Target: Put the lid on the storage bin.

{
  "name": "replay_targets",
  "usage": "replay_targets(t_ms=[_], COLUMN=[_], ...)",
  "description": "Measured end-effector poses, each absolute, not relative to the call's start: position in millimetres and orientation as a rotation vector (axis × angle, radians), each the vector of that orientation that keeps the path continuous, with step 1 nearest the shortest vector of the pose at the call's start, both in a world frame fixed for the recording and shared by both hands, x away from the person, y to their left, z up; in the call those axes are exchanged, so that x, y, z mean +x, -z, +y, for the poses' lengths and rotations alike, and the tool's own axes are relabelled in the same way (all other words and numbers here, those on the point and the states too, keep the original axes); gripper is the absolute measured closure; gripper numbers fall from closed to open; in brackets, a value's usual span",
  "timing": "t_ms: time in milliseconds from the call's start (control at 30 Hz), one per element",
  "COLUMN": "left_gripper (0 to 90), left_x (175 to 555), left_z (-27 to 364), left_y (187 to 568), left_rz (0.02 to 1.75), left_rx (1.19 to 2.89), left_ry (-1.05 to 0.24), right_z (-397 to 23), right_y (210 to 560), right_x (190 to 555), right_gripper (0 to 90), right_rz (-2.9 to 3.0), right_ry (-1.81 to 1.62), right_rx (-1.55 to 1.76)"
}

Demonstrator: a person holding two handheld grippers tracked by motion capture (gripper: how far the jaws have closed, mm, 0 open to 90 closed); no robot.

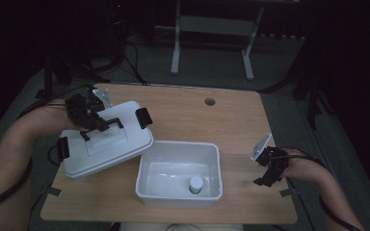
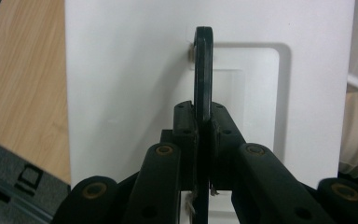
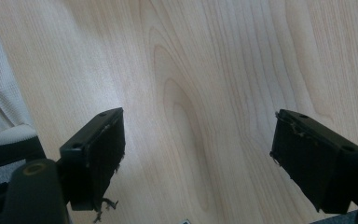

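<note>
L fingers (image 1: pixel 90 126) clamped on black handle (image 2: pixel 203 70) of white lid (image 1: pixel 107 144). Lid tilted, just left of open box (image 1: pixel 178 174), its right edge overlapping box's left rim, long axis running toward box. R fingers (image 1: pixel 269 168) agape, nothing between, right of box over bench (image 3: pixel 205 70). L nearer.

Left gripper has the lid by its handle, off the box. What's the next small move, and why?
Probably carry the lid further left and set it flat on bare table. The left gripper is shut on the lid's black handle, and the lid hangs tilted with its edge beside the open white box, where a small bottle stands. The right gripper is open and idle.
</note>
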State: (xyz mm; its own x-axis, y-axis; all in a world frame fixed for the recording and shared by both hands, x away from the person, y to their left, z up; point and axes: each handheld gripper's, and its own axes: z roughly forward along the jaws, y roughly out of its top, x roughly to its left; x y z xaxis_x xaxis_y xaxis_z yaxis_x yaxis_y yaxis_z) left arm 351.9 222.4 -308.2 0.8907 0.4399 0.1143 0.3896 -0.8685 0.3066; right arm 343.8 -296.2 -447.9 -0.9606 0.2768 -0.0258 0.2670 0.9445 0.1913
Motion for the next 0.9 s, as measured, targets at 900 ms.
replay_targets(t_ms=[900], left_gripper=[83.3], left_x=[338], left_z=[101], left_y=[311], left_rz=[0.193], left_rx=[2.830], left_ry=[-0.200], right_z=[-299], right_y=[458], right_x=[343], right_gripper=[17.0], right_rz=[3.070], right_ry=[-0.286], right_rx=[0.461])
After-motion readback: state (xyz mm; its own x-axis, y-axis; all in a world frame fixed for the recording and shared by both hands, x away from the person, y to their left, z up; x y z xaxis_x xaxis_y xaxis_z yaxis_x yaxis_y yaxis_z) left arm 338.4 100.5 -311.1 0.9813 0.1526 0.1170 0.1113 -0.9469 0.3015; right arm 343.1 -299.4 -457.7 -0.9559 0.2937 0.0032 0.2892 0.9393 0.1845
